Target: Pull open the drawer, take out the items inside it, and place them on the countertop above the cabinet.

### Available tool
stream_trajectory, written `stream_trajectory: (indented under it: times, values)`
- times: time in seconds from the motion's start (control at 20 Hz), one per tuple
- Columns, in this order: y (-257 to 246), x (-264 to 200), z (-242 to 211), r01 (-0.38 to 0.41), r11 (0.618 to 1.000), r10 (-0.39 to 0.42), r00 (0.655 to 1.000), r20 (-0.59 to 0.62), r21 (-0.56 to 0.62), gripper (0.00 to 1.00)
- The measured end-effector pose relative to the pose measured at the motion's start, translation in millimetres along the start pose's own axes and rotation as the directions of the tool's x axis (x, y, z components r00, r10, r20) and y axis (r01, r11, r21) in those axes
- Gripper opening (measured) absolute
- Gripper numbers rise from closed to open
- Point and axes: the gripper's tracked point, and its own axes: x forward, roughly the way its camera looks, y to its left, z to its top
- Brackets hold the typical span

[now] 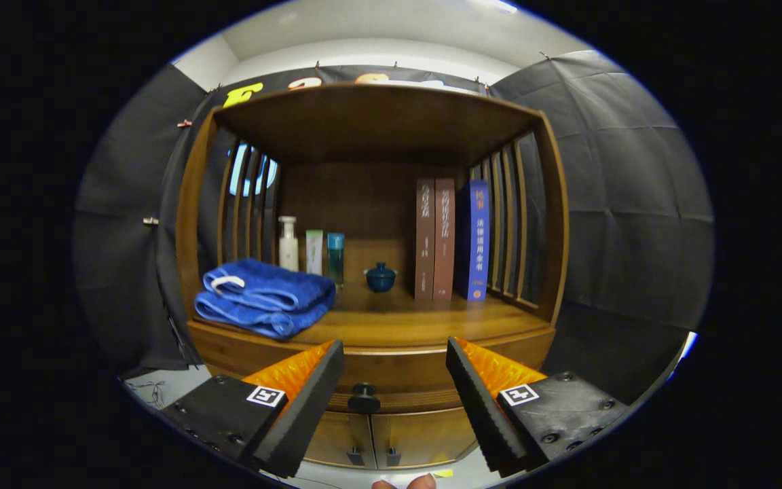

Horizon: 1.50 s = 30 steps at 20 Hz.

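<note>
A wooden cabinet stands ahead with its drawer front (391, 370) closed, just under the countertop (404, 326). A dark round knob (364, 392) sits on the drawer front, between my two fingers and a little beyond them. My gripper (394, 356) is open, with its fingers spread wide on either side of the knob and nothing held. The drawer's contents are hidden.
On the countertop lie a folded blue towel (265, 299), three slim bottles (311, 251), a small dark lidded bowl (381, 277) and three upright books (452, 239). A wooden roof and slatted sides enclose it. Two small doors (391, 438) sit below the drawer.
</note>
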Motion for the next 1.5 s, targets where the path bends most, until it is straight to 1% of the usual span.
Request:
stream_trajectory:
  times: [0.25, 0.5, 0.55, 0.6, 0.75, 0.8, 0.85, 0.9, 1.0, 1.2, 1.5]
  values:
    - [17.6, 31.2, -54.1, -0.046, 0.999, 0.048, 0.997, -0.063, 0.025, 0.99]
    - [32.2, 56.5, -91.1, -0.059, 0.998, 0.062, 0.989, -0.132, 0.023, 0.99]
    - [33.7, 57.5, -97.0, -0.06, 0.998, 0.061, 0.988, -0.143, 0.016, 0.98]
    - [36.3, 58.4, -102.1, -0.061, 0.998, 0.063, 0.986, -0.154, 0.014, 0.94]
    - [40.1, 58.7, -105.2, -0.064, 0.998, 0.065, 0.986, -0.152, 0.016, 0.53]
    - [39.3, 58.2, -103.2, -0.058, 0.998, 0.059, 0.988, -0.145, 0.011, 0.53]
    - [39.1, 57.7, -105.0, -0.055, 0.998, 0.056, 0.986, -0.157, 0.01, 0.45]
    - [38.9, 54.7, -100.5, -0.057, 0.998, 0.056, 0.985, -0.164, 0.003, 0.45]
    - [39.7, 58.8, -106.5, -0.062, 0.998, 0.064, 0.982, -0.176, 0.018, 0.3]
    - [34.3, 41.8, -105.8, -0.056, 0.998, 0.058, 0.98, -0.192, 0.015, 0.3]
    - [29.2, -14.9, -106.8, -0.046, 0.999, 0.051, 0.98, -0.19, 0.028, 0.29]
